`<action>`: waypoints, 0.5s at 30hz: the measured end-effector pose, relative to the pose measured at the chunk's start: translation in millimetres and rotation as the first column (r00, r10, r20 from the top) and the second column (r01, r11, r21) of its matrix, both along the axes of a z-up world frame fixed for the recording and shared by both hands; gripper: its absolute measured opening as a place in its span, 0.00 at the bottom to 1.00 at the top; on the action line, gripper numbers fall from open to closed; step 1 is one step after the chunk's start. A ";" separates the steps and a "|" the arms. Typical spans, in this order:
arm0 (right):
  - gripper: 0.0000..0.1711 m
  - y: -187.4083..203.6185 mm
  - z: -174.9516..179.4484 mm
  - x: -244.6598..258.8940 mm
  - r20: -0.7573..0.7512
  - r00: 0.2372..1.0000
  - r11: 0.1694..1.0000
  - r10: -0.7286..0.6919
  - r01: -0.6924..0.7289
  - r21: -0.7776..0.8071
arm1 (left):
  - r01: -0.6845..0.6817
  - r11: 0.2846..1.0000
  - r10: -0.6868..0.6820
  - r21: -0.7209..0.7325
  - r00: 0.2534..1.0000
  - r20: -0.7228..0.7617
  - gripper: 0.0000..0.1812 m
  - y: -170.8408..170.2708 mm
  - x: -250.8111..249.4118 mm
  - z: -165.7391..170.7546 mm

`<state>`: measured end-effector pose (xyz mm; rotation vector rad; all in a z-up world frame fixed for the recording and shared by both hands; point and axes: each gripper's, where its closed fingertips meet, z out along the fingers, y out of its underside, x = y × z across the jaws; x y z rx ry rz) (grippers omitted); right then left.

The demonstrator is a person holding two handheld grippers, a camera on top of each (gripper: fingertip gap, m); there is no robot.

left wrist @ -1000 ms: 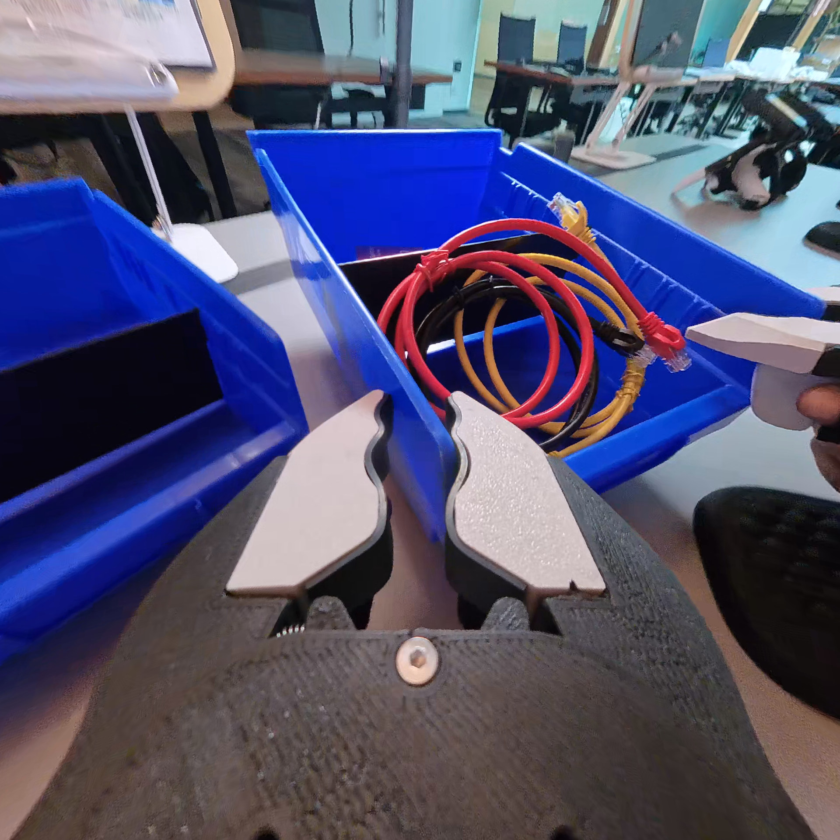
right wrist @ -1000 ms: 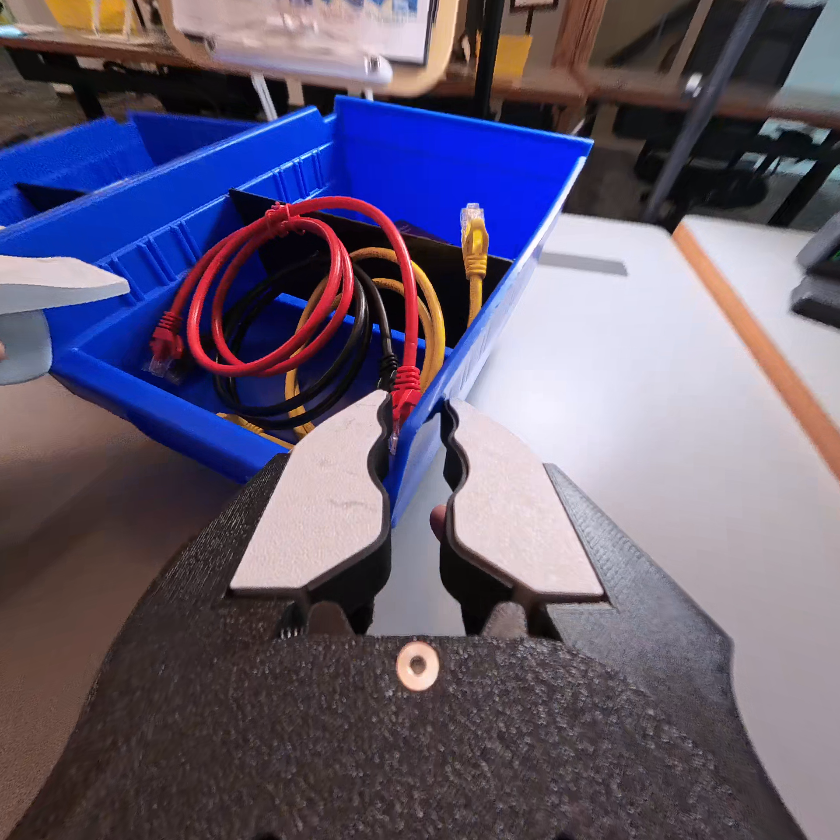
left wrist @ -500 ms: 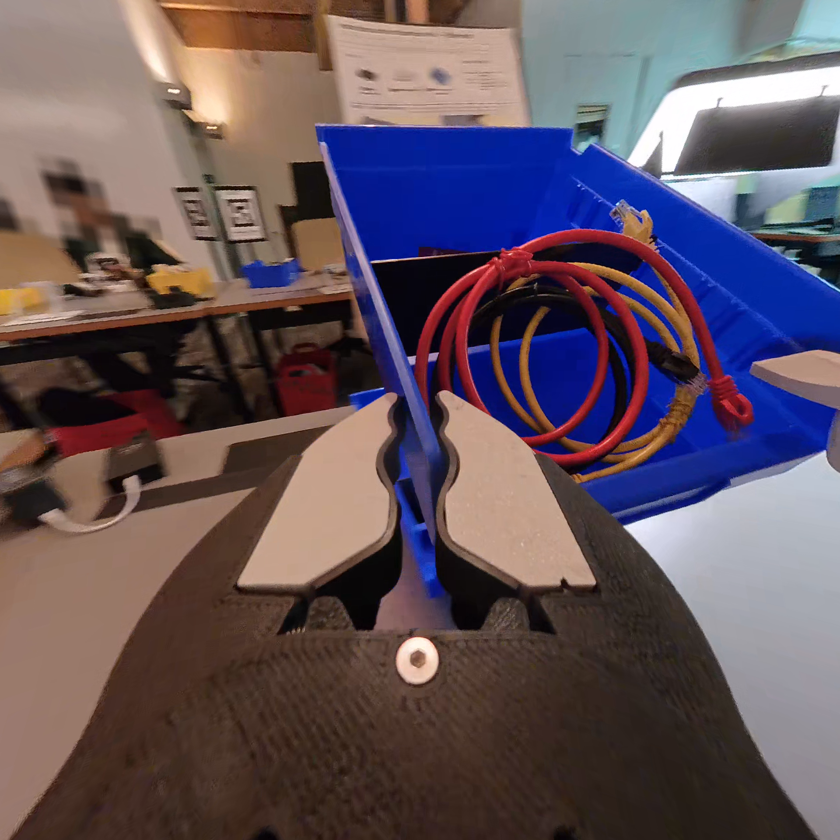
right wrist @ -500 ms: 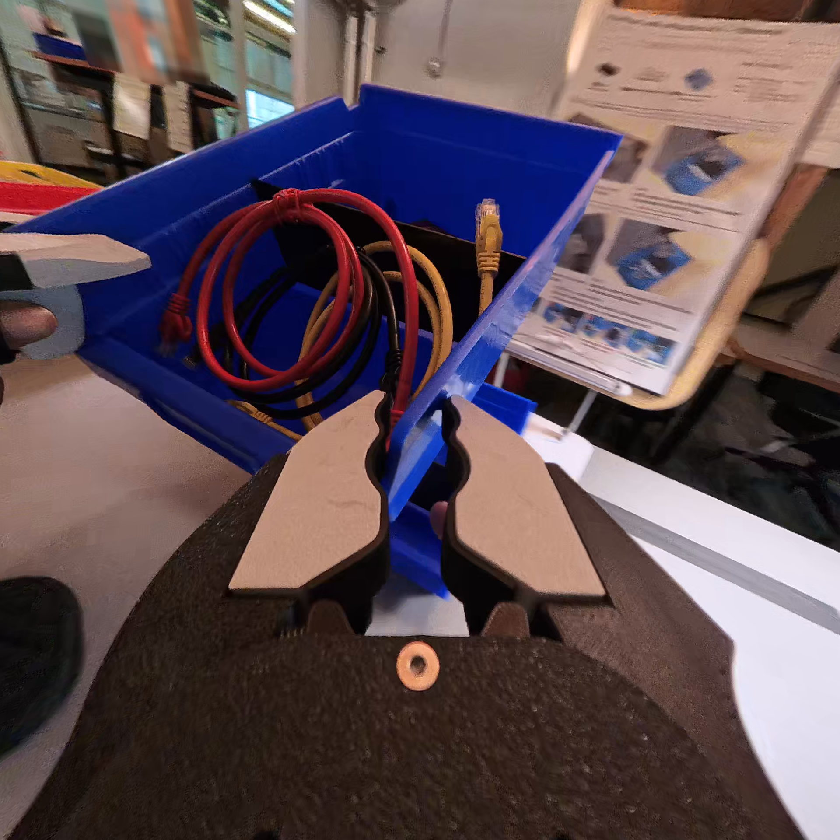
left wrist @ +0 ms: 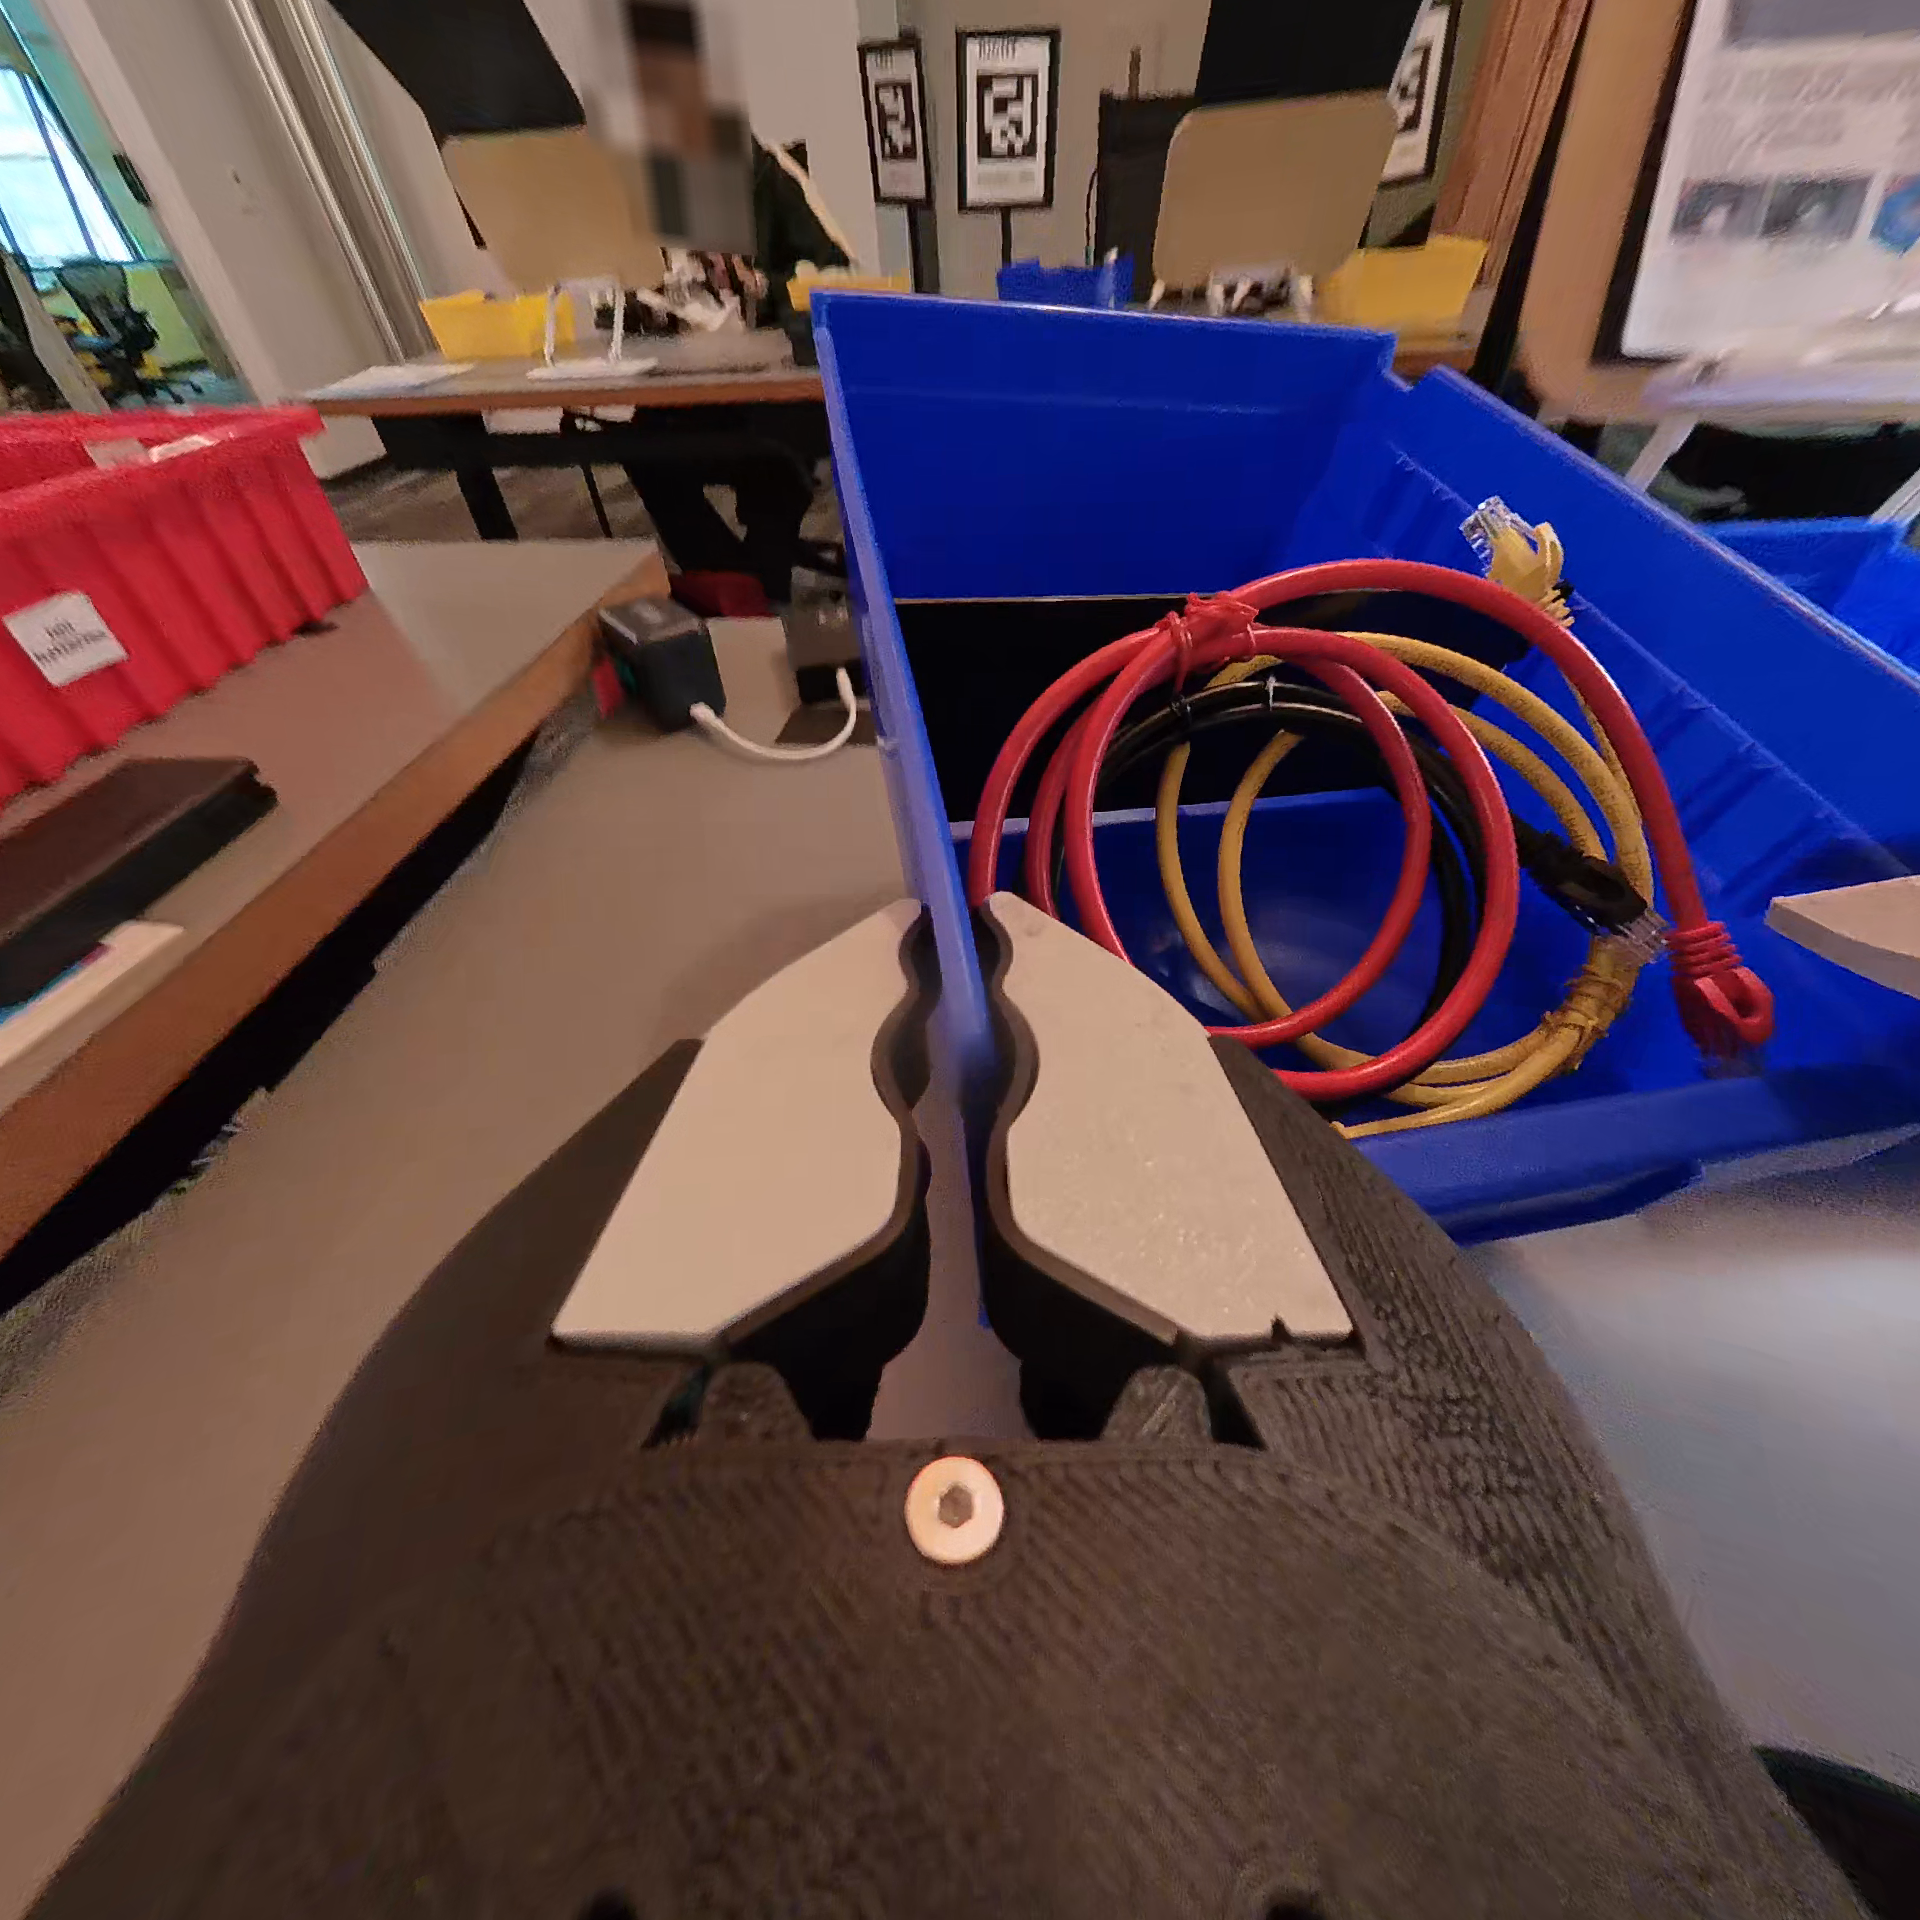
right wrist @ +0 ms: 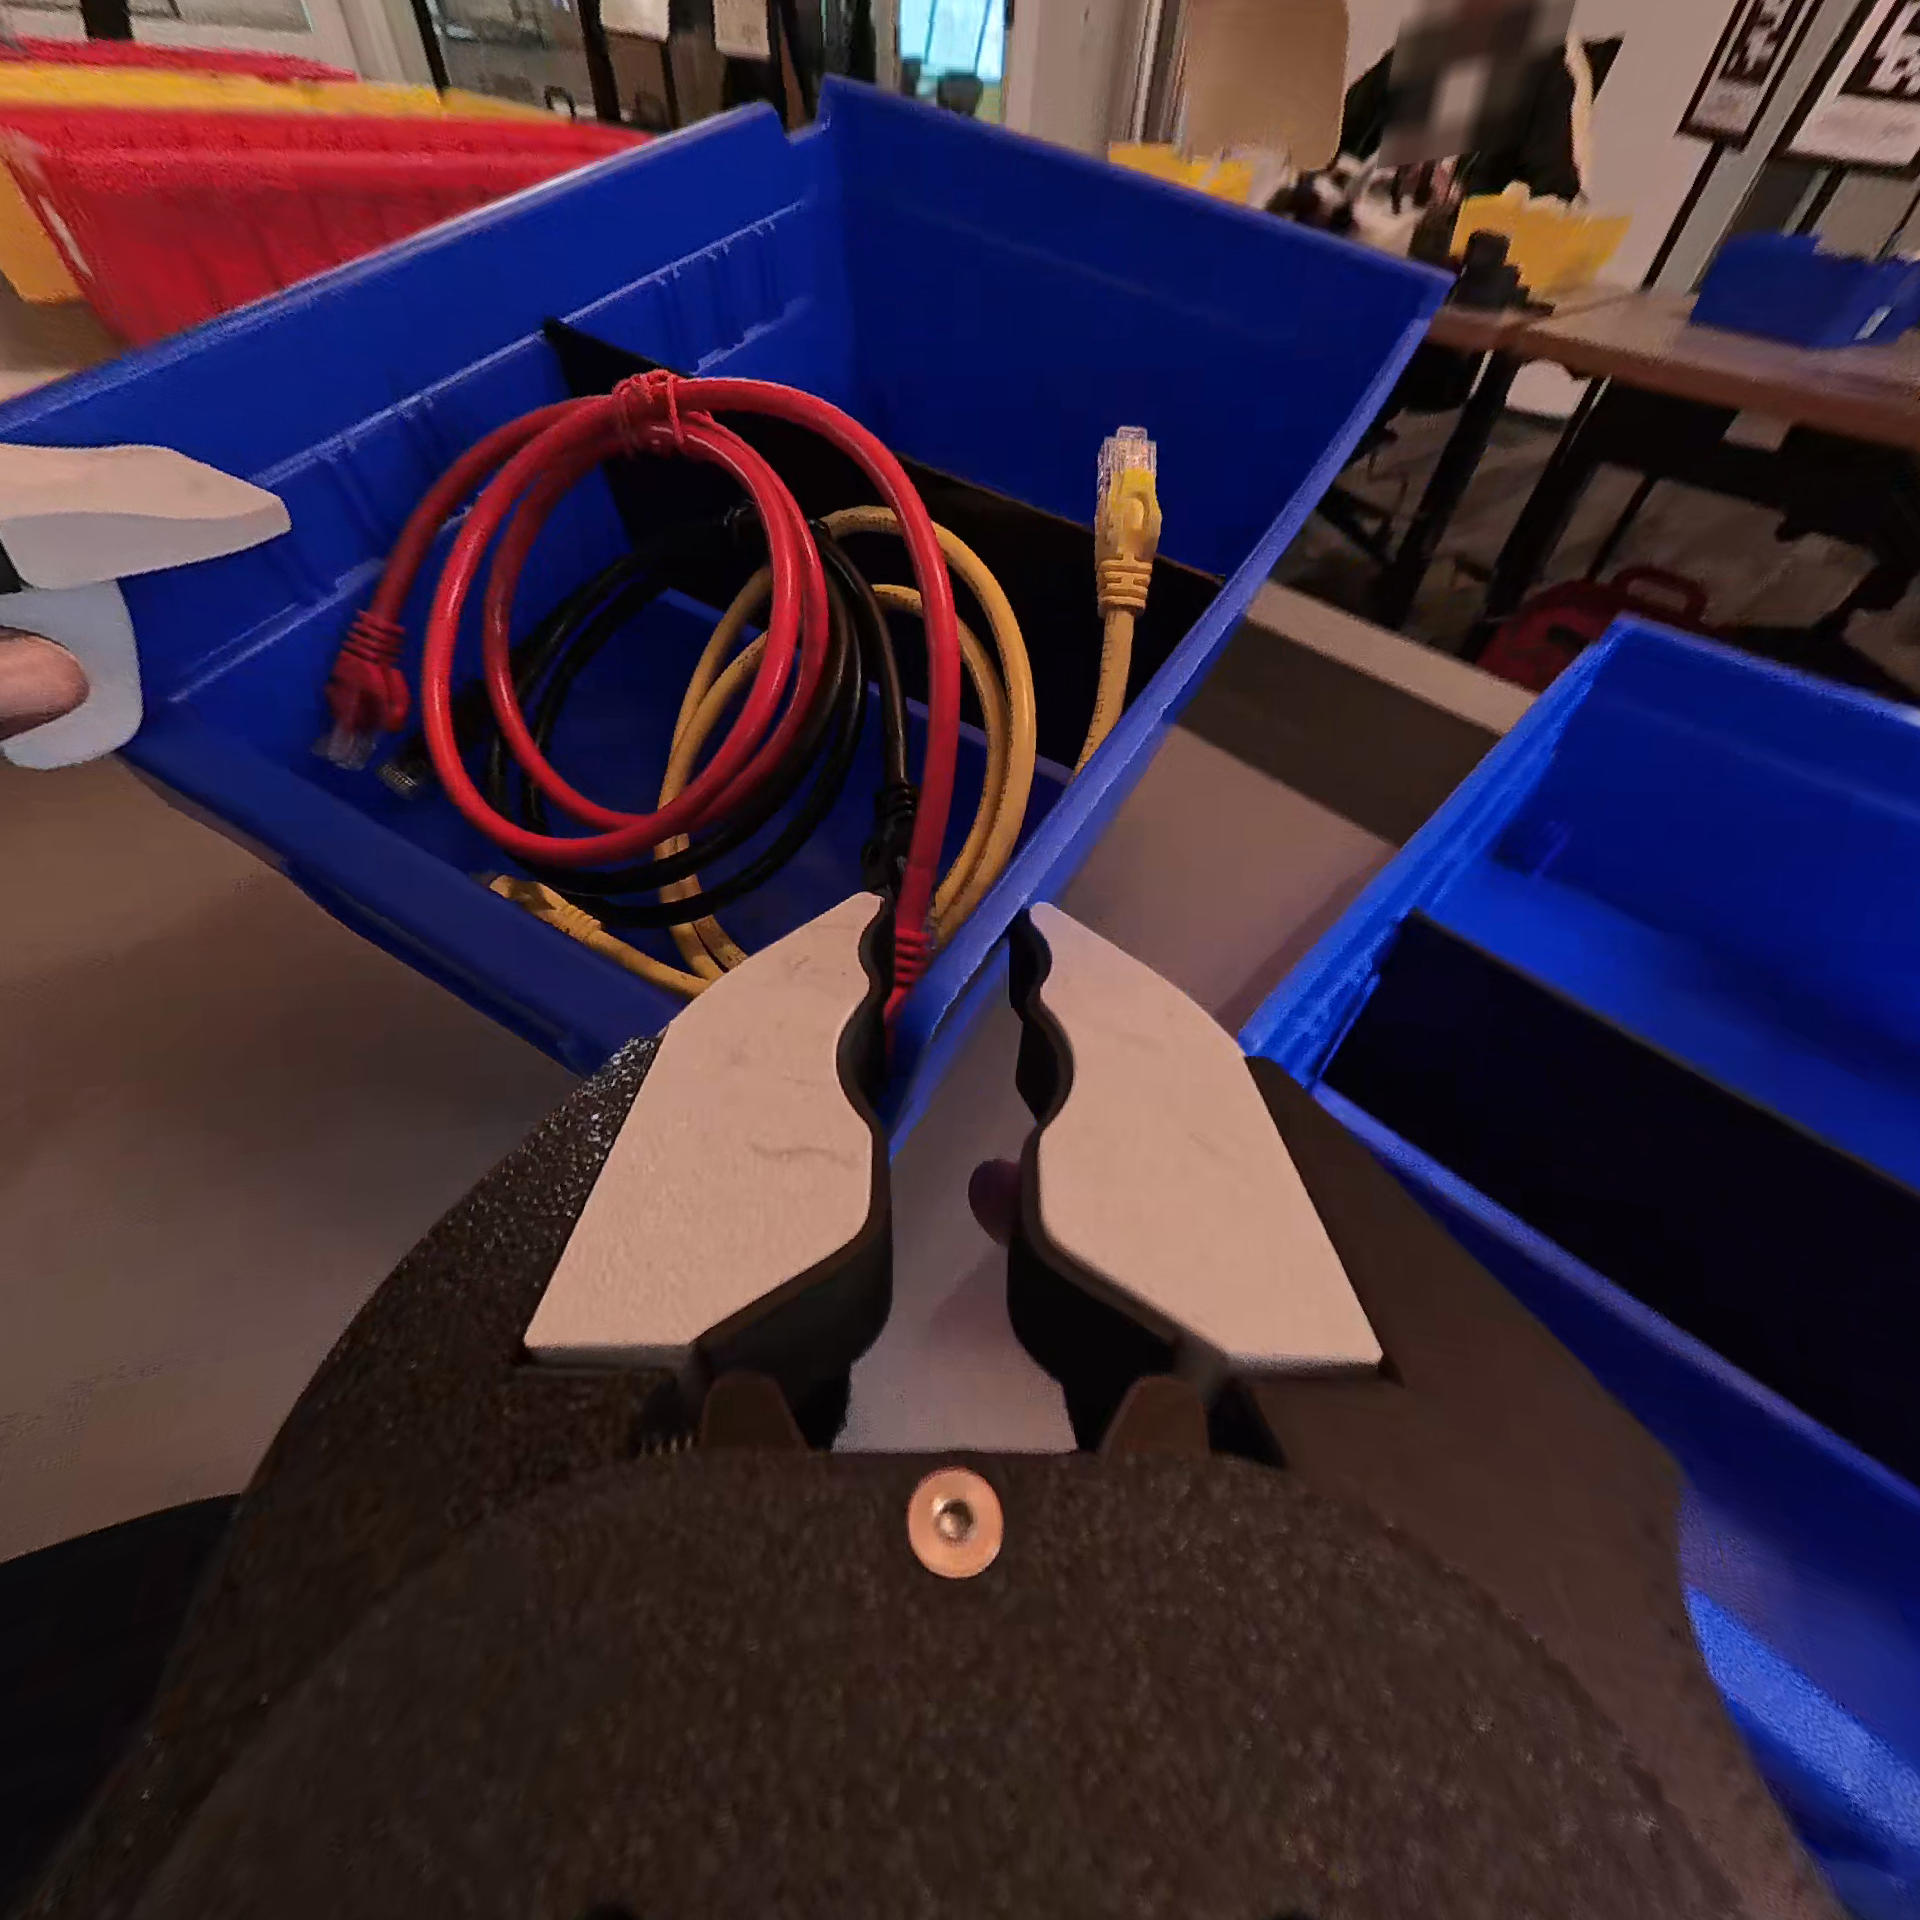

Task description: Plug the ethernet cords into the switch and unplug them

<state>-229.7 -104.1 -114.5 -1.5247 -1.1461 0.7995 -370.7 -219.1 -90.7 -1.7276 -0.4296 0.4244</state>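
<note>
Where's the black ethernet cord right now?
In the blue bin, the black cord lies coiled between the red cord and yellow cord; right wrist view, centre.

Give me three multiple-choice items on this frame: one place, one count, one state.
1. Where do the cords lie?
A) in the blue bin
B) on the bare table
C) in a red bin

2. How many cord colours are there?
A) two
B) three
C) four

3. The left tool is:
A) open, clear of the bin
B) shut on a cord
C) shut on the bin's side wall

Key:
1 A, the coils sit inside its walls.
2 B, red, black and yellow show.
3 C, the blue wall is pinched in it.
</note>
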 end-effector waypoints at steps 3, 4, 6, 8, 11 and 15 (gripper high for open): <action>0.12 3.9 -30.7 -3.6 0.051 0.999 1.000 -0.006 0.007 -0.026 | 0.011 0.999 -0.010 -0.051 0.999 0.033 0.03 7.6 -6.4 -30.5; 0.13 5.5 -38.9 -3.6 0.066 0.998 0.999 -0.009 0.011 -0.033 | 0.016 0.998 -0.013 -0.065 0.999 0.044 0.03 10.3 -7.5 -39.0; 0.14 9.6 -50.1 -4.2 0.078 0.997 0.999 -0.014 0.017 -0.034 | 0.028 0.996 -0.022 -0.090 0.997 0.069 0.03 15.5 -8.2 -52.0; 0.14 14.3 -50.1 -4.9 0.084 0.996 0.999 -0.018 0.020 -0.034 | 0.053 0.994 -0.041 -0.090 0.991 0.130 0.05 20.5 -8.7 -60.6; 0.12 14.3 -44.5 -0.9 0.097 0.995 1.000 0.030 -0.029 -0.010 | 0.083 0.991 -0.068 -0.100 0.987 0.147 0.06 22.1 -10.9 -67.4; 0.21 16.8 -14.8 23.8 0.116 0.987 0.992 0.108 -0.115 0.053 | 0.056 0.991 -0.056 -0.120 0.998 0.005 0.18 9.4 -17.0 -40.7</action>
